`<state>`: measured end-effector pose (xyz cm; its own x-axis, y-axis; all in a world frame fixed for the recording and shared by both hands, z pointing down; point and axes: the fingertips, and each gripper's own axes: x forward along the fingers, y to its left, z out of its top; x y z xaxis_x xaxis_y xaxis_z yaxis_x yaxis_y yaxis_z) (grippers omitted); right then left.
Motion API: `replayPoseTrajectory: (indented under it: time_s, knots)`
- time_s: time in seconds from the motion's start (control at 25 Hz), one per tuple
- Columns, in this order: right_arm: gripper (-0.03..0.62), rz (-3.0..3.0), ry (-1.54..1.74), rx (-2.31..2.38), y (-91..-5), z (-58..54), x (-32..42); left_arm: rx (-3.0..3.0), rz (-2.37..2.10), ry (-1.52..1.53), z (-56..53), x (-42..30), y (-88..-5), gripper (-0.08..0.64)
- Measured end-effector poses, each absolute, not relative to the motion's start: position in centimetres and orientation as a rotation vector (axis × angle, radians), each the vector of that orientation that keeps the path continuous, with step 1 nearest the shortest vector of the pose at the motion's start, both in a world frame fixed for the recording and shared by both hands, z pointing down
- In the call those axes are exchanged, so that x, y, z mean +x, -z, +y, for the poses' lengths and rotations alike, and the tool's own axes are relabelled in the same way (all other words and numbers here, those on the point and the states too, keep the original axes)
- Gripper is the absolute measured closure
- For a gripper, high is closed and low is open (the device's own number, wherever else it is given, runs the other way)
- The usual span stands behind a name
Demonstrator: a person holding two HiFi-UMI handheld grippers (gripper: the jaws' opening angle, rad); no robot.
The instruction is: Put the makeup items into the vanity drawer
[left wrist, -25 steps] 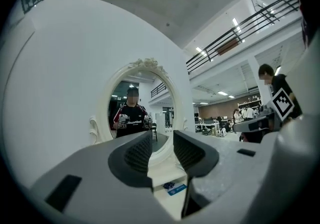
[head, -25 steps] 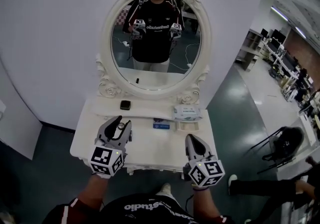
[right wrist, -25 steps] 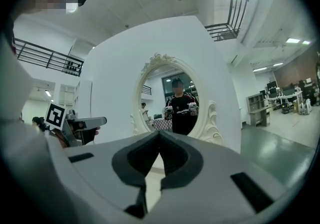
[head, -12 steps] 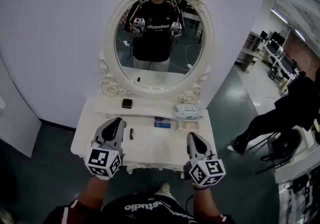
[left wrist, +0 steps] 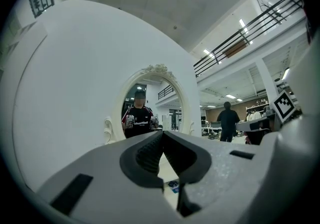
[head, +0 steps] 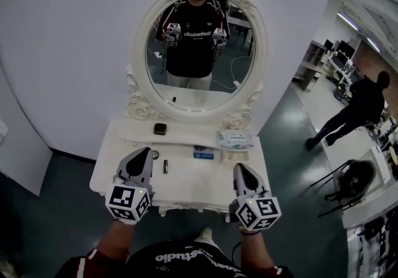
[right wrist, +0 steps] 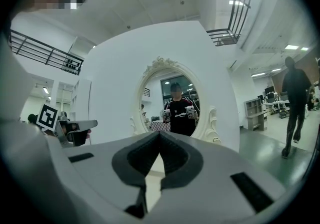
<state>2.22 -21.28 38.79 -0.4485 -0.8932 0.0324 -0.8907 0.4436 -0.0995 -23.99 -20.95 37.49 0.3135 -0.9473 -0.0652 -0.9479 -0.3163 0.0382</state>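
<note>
A white wall backs a white vanity with an ornate oval mirror (head: 202, 46), and an open hall stretches off to the right, where a person (head: 357, 109) walks on the green floor. The mirror reflects the wearer's dark-shirted torso with both grippers held up.

Over the near half of the counter (head: 193, 186) the left gripper (head: 145, 153) points level toward the mirror. Its jaws have just been closing and are now pressed together tip to tip, with nothing between them, as the left gripper view confirms. Just to the right of these jaws a slim dark tube (head: 165, 166) lies on the counter, apart from them. Right beside the tips sits a tiny round thing (head: 155, 155), too small to name with any certainty. Beyond the left jaws, on the raised ledge at the mirror's foot, rests a small dark square compact (head: 160, 129).

The right gripper (head: 240, 168) hovers level over the counter's right side, its jaws likewise clenched on nothing; the right gripper view shows the ribbed pads meeting. Beyond these jaws lies a pale wipes pack (head: 234, 140), with a beige pad (head: 231, 155) nearer to them. Between the two grippers, further toward the mirror, sits a small blue box (head: 202, 153).
</note>
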Motion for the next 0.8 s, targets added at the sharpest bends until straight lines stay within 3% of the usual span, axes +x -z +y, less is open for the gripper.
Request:
replayPoseTrajectory:
  time_s: [0.8]
  knots:
    - [0.589,2.642,0.135,-1.707,-39.31,-20.98,2.58,-2.568,1.813,-0.098,-20.68,-23.43,-38.20,0.554]
